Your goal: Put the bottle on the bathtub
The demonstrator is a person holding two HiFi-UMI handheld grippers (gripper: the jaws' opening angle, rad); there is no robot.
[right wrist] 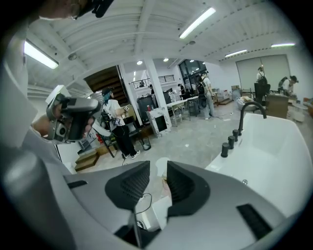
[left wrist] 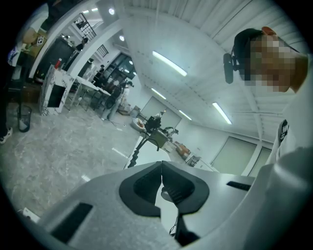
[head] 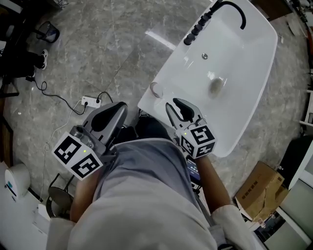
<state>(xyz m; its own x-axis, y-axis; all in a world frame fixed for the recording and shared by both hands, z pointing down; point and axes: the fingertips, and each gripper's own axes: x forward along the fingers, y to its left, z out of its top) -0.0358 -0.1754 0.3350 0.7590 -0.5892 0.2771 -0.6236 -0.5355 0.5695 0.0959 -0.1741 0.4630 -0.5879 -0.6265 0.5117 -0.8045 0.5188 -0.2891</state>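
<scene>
A small pale bottle (head: 156, 90) stands upright on the near left corner of the white bathtub's rim (head: 161, 73). My right gripper (head: 177, 105) hangs just right of it and a little nearer to me, over the tub's near end. Its jaws stand apart with nothing between them. In the right gripper view the bottle (right wrist: 160, 168) shows through the gap of the right gripper (right wrist: 157, 172), beyond the pads. My left gripper (head: 121, 107) is held over the floor left of the tub. In the left gripper view the left gripper (left wrist: 161, 166) has its tips touching, empty.
A black faucet (head: 234, 10) and a row of black knobs (head: 195, 29) sit on the tub's far rim. A power strip (head: 90, 101) with a cable lies on the marble floor. A cardboard box (head: 259, 193) stands at the right. A person holding a camera (right wrist: 73, 119) is at my left.
</scene>
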